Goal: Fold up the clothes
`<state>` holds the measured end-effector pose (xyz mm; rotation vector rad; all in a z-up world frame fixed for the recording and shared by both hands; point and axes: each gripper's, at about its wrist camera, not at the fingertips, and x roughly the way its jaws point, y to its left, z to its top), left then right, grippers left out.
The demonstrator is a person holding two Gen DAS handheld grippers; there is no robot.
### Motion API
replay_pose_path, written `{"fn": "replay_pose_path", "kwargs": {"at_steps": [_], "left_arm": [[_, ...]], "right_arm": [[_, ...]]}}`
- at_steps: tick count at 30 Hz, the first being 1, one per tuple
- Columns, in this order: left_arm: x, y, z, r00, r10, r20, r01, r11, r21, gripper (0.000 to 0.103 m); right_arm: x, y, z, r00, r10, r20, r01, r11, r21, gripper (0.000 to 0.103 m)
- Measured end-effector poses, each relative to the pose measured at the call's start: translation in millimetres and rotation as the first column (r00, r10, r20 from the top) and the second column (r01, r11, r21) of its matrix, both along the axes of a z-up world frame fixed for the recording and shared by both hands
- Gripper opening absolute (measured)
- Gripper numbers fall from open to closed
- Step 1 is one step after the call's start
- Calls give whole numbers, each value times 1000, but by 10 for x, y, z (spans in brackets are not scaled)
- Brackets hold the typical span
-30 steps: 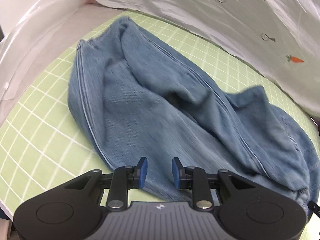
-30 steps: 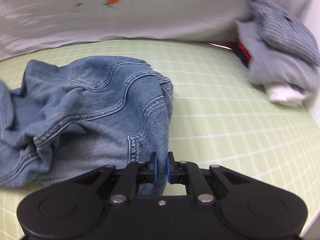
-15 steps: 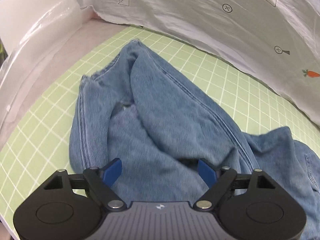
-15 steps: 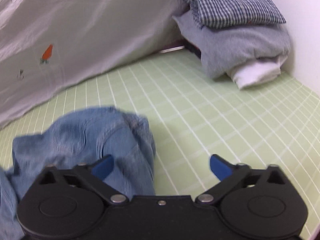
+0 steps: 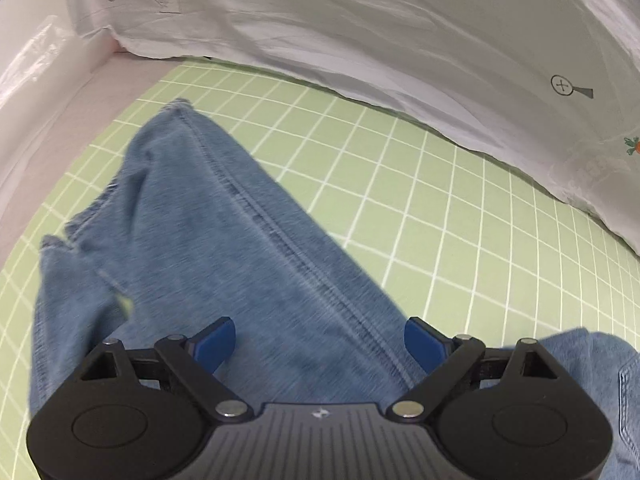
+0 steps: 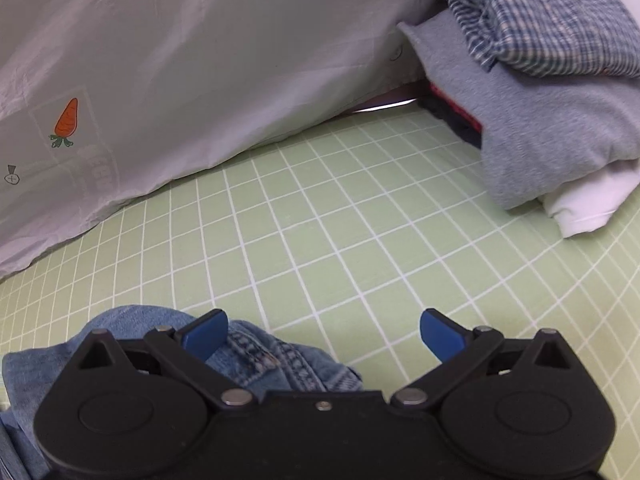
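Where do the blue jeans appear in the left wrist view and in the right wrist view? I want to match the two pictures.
Left wrist: the jeans fill the centre and left, running from the upper left down under the open left gripper.
Right wrist: only a bunched part of them shows at the bottom left, behind the open right gripper.
Shared landmark: the orange carrot print on the white sheet.

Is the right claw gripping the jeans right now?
No, the right claw is spread wide open, the jeans lying loose beneath it.
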<state>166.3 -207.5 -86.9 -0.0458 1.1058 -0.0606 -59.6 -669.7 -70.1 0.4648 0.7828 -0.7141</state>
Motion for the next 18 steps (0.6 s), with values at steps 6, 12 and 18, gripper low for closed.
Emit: {"fn": "replay_pose_path", "kwargs": {"at_steps": [6, 12, 18], "left_arm": [[146, -240, -213, 999, -32, -35, 33, 998, 49, 92], [57, -192, -326, 999, -22, -42, 25, 996, 90, 91], [-108, 25, -286, 1000, 28, -8, -28, 999, 17, 62]], "right_arm": [[140, 53, -53, 992, 61, 106, -77, 985, 156, 103], [464, 266, -204, 991, 129, -20, -126, 985, 115, 103], [399, 255, -235, 995, 100, -8, -97, 981, 167, 91]]}}
